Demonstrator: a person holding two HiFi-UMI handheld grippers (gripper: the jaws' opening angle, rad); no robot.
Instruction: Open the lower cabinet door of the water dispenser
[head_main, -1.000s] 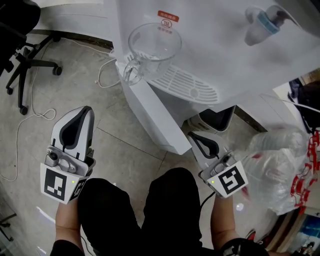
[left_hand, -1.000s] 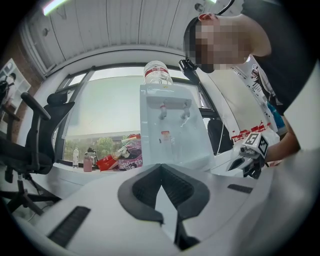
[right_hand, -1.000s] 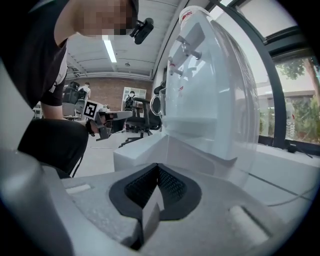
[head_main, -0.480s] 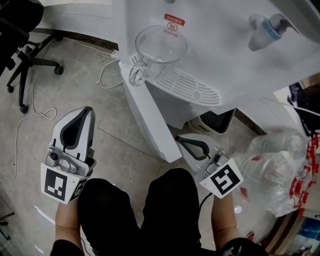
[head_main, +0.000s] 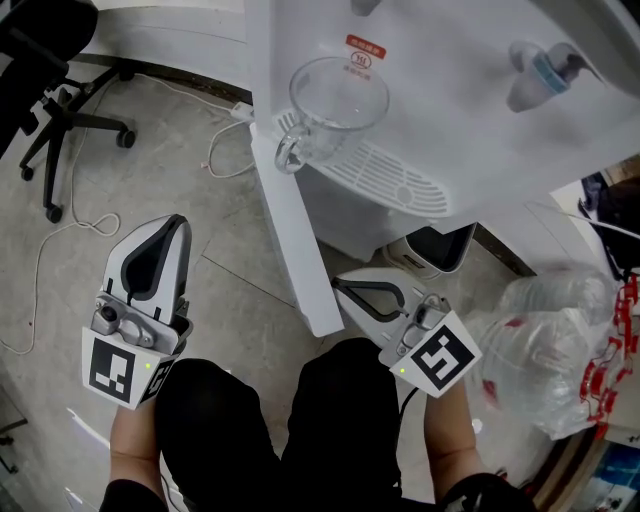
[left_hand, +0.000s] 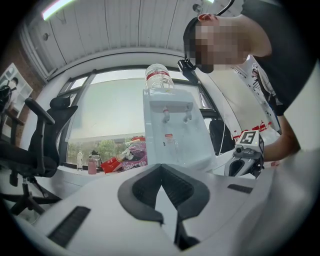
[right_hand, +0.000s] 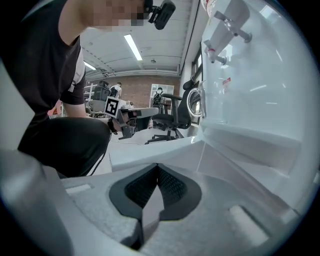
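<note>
The white water dispenser (head_main: 450, 90) stands in front of me, and its lower cabinet door (head_main: 300, 250) hangs swung out towards me as a narrow white panel. My right gripper (head_main: 340, 287) is shut with nothing between its fingers. Its tip lies at the inner face of the door near the free edge. In the right gripper view the door (right_hand: 150, 152) stretches just beyond the shut right gripper (right_hand: 157, 169). My left gripper (head_main: 175, 222) hovers over the floor left of the door, shut and empty. The left gripper view looks past the left gripper (left_hand: 161, 170) at the dispenser (left_hand: 172, 135).
A clear glass jug (head_main: 335, 100) sits on the drip tray (head_main: 395, 180). An office chair (head_main: 50, 120) and a loose cable (head_main: 60, 230) are on the floor at the left. A plastic bag (head_main: 560, 340) lies at the right. My knees (head_main: 290, 420) are below the grippers.
The door has swung further out and to the left in the head view. My right gripper has followed it leftwards and rolled. The left gripper has stayed still.
</note>
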